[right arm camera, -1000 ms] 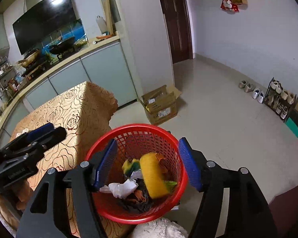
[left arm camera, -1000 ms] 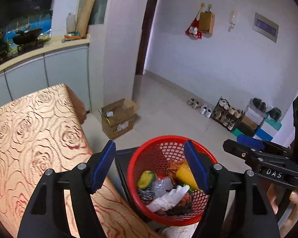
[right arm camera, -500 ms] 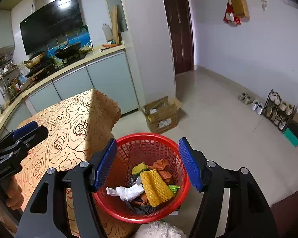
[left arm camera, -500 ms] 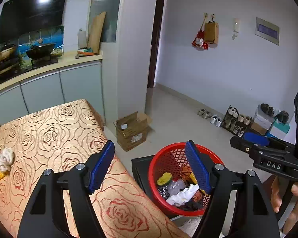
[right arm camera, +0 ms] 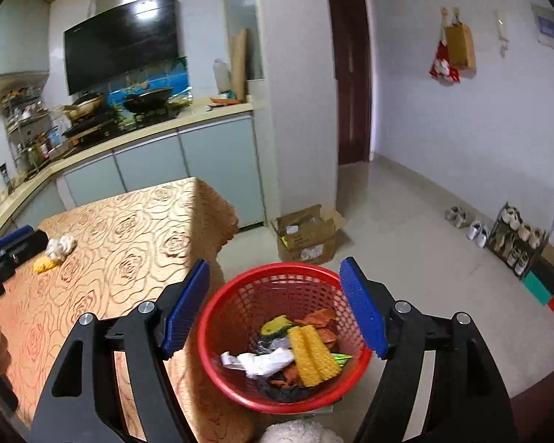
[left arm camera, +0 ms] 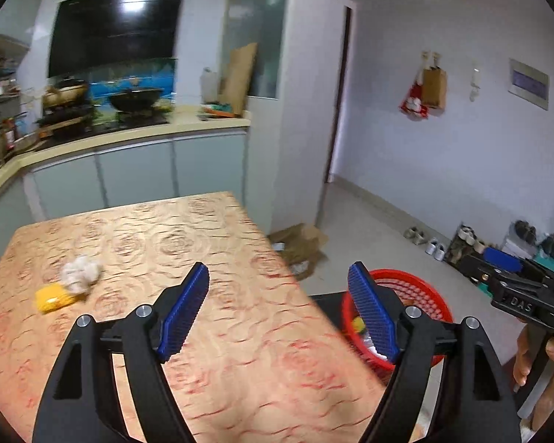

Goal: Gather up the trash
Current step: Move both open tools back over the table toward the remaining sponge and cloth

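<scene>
A red mesh basket [right arm camera: 240,302] beside the table holds a yellow foam net, white wrapper, orange scraps and other trash; it also shows in the left wrist view [left arm camera: 421,291]. My right gripper [right arm camera: 277,306] is open and empty above it. My left gripper [left arm camera: 280,310] is open and empty over the gold rose-patterned table [left arm camera: 203,243]. A crumpled white tissue [left arm camera: 80,272] and a yellow piece [left arm camera: 51,298] lie on the table's left side, also in the right wrist view, the tissue [right arm camera: 61,245] beside the yellow piece [right arm camera: 44,264].
An open cardboard box [right arm camera: 306,234] stands on the floor past the basket. Kitchen counter [left arm camera: 129,136] runs behind the table. Shoes and a shoe rack [right arm camera: 513,236] line the right wall. Something white and fluffy [right arm camera: 299,433] lies below the basket.
My left gripper has swung left, from over the basket to over the table, bringing the tissue and yellow piece into view. My right gripper has risen a little above the basket.
</scene>
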Available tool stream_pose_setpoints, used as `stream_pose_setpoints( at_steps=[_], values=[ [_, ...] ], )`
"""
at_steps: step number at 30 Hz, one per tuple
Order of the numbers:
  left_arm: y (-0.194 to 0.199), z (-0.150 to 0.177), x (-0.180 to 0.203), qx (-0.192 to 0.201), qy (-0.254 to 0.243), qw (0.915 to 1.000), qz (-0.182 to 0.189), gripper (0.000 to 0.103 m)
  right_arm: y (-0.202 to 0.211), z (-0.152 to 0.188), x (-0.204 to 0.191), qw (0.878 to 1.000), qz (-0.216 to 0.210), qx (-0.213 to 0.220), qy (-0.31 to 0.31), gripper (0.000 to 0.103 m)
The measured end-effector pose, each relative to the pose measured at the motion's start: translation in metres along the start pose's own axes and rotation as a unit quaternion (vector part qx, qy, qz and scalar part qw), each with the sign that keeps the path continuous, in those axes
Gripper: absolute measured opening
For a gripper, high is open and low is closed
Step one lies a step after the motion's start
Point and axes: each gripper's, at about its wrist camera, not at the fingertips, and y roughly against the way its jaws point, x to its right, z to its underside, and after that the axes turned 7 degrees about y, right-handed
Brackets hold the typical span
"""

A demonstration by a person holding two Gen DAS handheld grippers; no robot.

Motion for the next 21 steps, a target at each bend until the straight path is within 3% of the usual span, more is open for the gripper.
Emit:
stream_pose_setpoints(
  at_steps=[8, 13, 21],
  values=[
    [0.043, 0.004, -0.088, 0.023, 0.037, 0.9948, -0.092, 0.077, 0.011, 0.003, -0.053, 0.998, -0.043, 0.016, 0.038, 0.071],
    [0.059, 0.007, -0.149, 0.033, 0.081, 0.9848, -0.150, 0.077, 0.006, 0.001, -0.086, 0.996, -0.075, 0.011, 0.049, 0.072],
    [0.062, 0.012, -0.201, 0.028, 0.093, 0.9738, -0.205, 0.077, -0.005, -0.015, -0.129, 0.992, -0.120, 0.011, 0.042, 0.072]
  ],
)
